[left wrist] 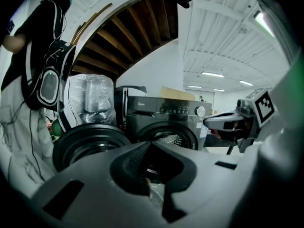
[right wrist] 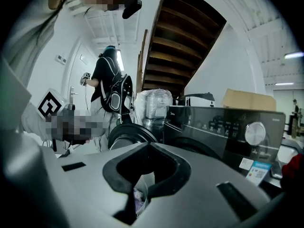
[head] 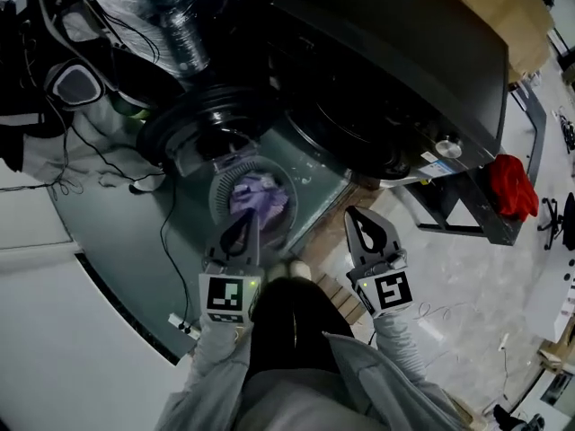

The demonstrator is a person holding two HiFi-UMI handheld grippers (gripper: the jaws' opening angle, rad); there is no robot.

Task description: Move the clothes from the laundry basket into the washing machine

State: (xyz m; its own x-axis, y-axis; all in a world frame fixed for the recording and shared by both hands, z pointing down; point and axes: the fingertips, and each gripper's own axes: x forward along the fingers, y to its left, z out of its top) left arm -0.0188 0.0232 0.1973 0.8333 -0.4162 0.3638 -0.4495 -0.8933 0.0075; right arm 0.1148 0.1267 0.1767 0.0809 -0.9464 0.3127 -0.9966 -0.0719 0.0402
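Head view first: the laundry basket is seen standing on the grey-green floor mat, close to the mat's right edge and just in front of the washing machine, whose round door is swung open to the left. Purple clothes are piled inside the basket. The left gripper is held over the basket's near rim with its jaws pressed together; the right gripper is held apart to the right, over the pale floor, also closed. Over to the left gripper view: the left gripper is shown with its jaws together and nothing caught between them, the washing machine and door lying ahead. Right gripper view now: the right gripper is likewise closed and empty, and a bit of the purple clothes is glimpsed below through the gap.
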